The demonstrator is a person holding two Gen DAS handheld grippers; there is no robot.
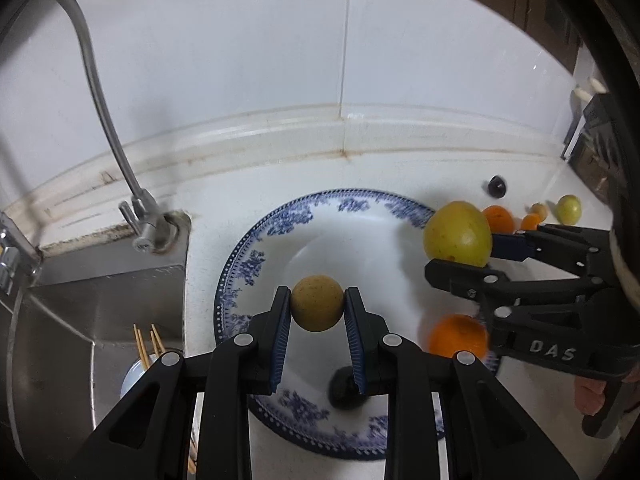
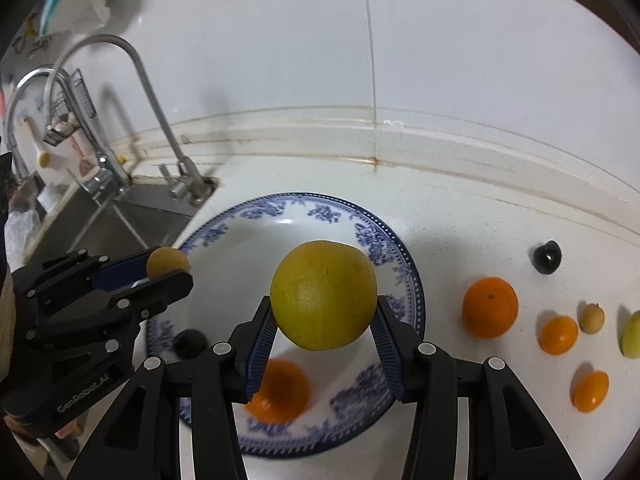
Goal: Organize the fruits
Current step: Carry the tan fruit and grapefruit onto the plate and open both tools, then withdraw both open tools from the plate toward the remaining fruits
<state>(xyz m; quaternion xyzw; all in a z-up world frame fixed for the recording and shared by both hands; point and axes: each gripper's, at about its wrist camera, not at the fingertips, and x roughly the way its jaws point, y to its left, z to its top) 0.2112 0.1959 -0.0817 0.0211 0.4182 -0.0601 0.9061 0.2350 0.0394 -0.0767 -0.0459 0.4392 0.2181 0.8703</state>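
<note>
Fruit hangs over the plate (image 2: 412,284): our left gripper (image 1: 317,309) clamps a longan (image 1: 317,308), our right gripper (image 2: 323,312) a lemon (image 2: 323,294). Next we lower and let go gently.

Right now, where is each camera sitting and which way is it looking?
Left wrist: rides on the left gripper, looking forward and down at the blue plate; its fingers pinch a small tan fruit, and the right gripper shows alongside.
Right wrist: rides on the right gripper, looking down at the plate; its fingers hold a big yellow fruit, with the left gripper in view.
Both see the plate, an orange and a dark fruit on it, and the faucet.
</note>
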